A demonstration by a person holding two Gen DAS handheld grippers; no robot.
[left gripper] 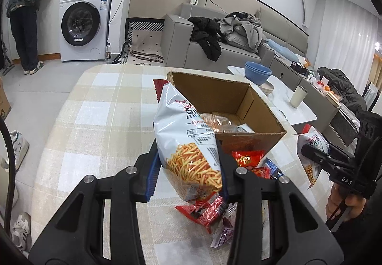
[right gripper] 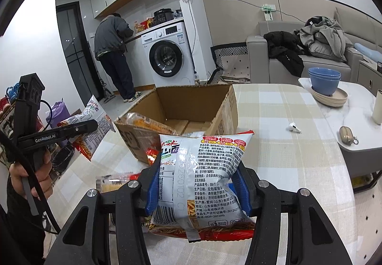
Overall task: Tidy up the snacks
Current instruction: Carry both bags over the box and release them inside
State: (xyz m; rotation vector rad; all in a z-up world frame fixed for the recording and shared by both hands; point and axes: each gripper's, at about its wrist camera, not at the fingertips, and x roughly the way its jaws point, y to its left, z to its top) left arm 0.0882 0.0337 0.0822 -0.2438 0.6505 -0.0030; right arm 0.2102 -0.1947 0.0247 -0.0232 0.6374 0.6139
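Checked tablecloth [left gripper: 100,107] in beige and white covers the work surface; living room behind it, with a grey sofa [left gripper: 214,50] piled with clothes at upper right of the left wrist view and a white washing machine [left gripper: 82,23] at upper left. A person in a grey jacket [right gripper: 112,50] stands bent over the counter beside the machine.

Open cardboard box [left gripper: 229,107] sits on the cloth at frame centre in both views, flaps up. Some wrapped snacks already lie inside it; contents partly hidden.

Left gripper [left gripper: 188,169]: jaws pinching a white snack bag with a noodle-stick picture [left gripper: 186,140]. The blue pads [left gripper: 152,176] press its lower half from both sides. Bag is upright, clear of the cloth, its top overlapping the near left wall of the box.

Right gripper [right gripper: 198,188]: jaws clamped on a second white snack bag, printed back facing the camera [right gripper: 205,169]. The bag is creased where the pads bite and held just in front of the box's near corner.

Loose on the cloth below the left gripper: red wrapped snacks [left gripper: 205,212] and a purple-white packet [left gripper: 222,236]. Another red packet [left gripper: 248,157] lies against the box's near wall.

White side table [right gripper: 358,121] at right of the right wrist view carries stacked blue bowls [right gripper: 324,81], an earbud [right gripper: 294,127] and a small pouch [right gripper: 347,136].
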